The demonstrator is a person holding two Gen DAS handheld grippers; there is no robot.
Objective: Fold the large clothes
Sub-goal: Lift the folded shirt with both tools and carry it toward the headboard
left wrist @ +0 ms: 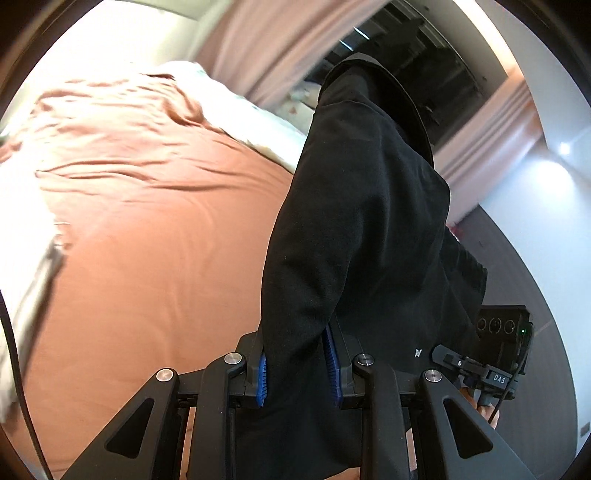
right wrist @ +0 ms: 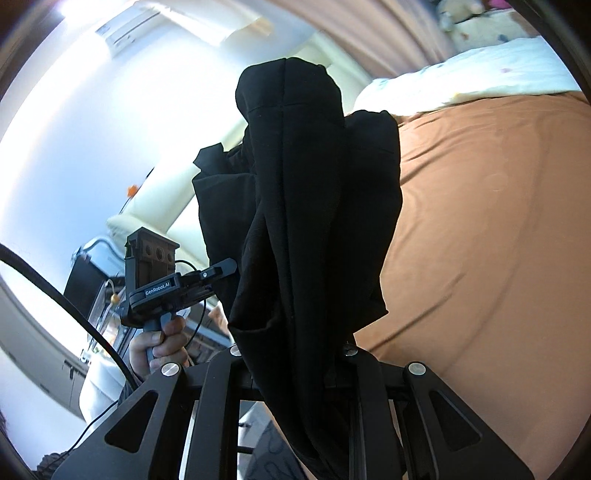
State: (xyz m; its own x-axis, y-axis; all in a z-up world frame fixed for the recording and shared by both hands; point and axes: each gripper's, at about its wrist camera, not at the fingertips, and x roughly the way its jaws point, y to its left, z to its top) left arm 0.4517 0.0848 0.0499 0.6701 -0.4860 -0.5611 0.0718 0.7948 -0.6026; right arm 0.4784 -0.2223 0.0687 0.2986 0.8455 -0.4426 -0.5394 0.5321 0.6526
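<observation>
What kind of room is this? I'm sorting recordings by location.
Most likely a bedroom: a large bed with a rust-orange sheet, a pale duvet bunched at its far end, and long pinkish curtains behind it. A wall air conditioner suggests a home.

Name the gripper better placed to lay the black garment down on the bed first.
Probably the left gripper: its black garment hangs beside open brown bedsheet. The right gripper also grips it, so the difference is slight.
</observation>
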